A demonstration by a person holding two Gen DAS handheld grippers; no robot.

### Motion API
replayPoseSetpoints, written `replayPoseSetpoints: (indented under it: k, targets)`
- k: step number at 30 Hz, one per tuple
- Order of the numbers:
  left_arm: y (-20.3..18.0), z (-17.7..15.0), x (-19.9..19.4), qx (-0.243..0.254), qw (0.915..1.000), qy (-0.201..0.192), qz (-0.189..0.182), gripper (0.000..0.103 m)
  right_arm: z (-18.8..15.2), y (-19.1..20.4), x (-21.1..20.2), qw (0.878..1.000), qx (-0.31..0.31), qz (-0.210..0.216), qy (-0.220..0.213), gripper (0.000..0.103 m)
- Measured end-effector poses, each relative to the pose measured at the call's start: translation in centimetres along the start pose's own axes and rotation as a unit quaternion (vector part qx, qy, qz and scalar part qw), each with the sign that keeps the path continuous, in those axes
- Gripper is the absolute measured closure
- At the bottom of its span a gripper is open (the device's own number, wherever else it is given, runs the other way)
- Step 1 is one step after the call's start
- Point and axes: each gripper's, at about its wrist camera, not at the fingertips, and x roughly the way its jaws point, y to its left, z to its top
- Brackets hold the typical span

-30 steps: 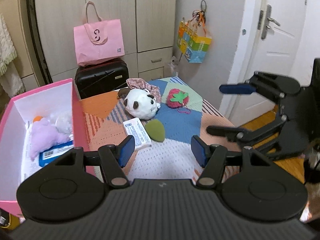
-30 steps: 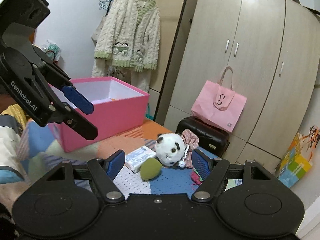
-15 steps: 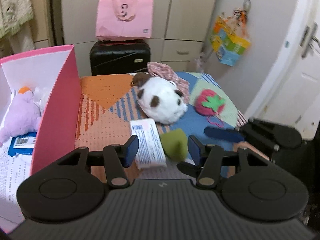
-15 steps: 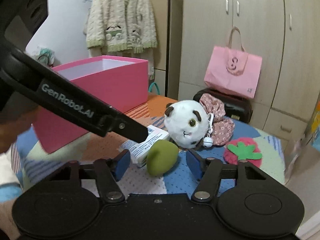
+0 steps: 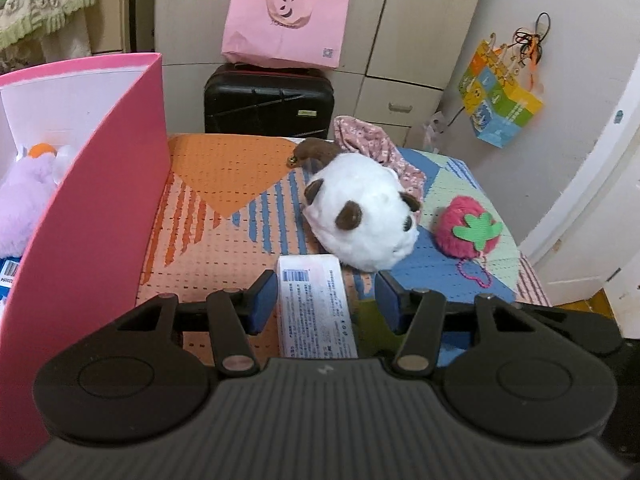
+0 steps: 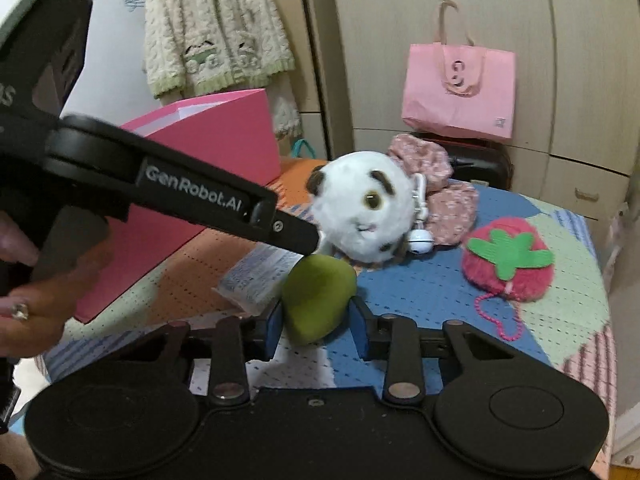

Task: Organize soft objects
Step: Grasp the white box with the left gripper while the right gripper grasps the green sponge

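A white tissue pack (image 5: 316, 304) lies on the patchwork table between the fingers of my left gripper (image 5: 326, 300), which is open around it. A green soft sponge (image 6: 318, 300) sits between the fingers of my right gripper (image 6: 316, 326), whose jaws stand close on both sides of it. A white panda plush (image 5: 360, 216) (image 6: 362, 208) and a pink strawberry plush (image 5: 468, 232) (image 6: 508, 260) lie behind. A pink box (image 5: 100, 200) at left holds a purple plush (image 5: 24, 200).
A floral cloth (image 5: 376, 152) lies behind the panda. A black suitcase (image 5: 268, 100) with a pink bag (image 5: 284, 20) stands past the table. A white door (image 5: 592, 200) is at right. The left gripper's arm (image 6: 160, 188) crosses the right wrist view.
Both grippers have moved forward and down toward the table. The left one now straddles the tissue pack. The right one has narrowed around the green sponge.
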Motion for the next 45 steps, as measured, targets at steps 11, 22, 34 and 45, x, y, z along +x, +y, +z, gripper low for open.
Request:
replayPoseSetpoints:
  k: [11,22,34,45]
  targets:
    - [0.1,-1.2,1.6,-0.01,0.9998,0.01,0.015,0.05,-0.6,-0.4,-0.6,0.998,0.004,-0.053,-0.018,0.064]
    - [-2.5,-2.6,2.3,0.056,0.9951,-0.024,0.078,0.062,-0.8,-0.8,-0.7,0.997,0.017,-0.07,-0.03,0.064]
    - [-1.2,-4.7,-0.3,0.018,0.9983,-0.051,0.019,0.064,-2.0,1.1,-1.8,0.992,0.036,-0.111,-0.041,0.064]
    - [0.7,-6.6,-4.3,0.004,0.9986,-0.051,-0.013,0.064,-3.5,4.0,-4.0,0.987,0.002,-0.16,-0.021,0.064]
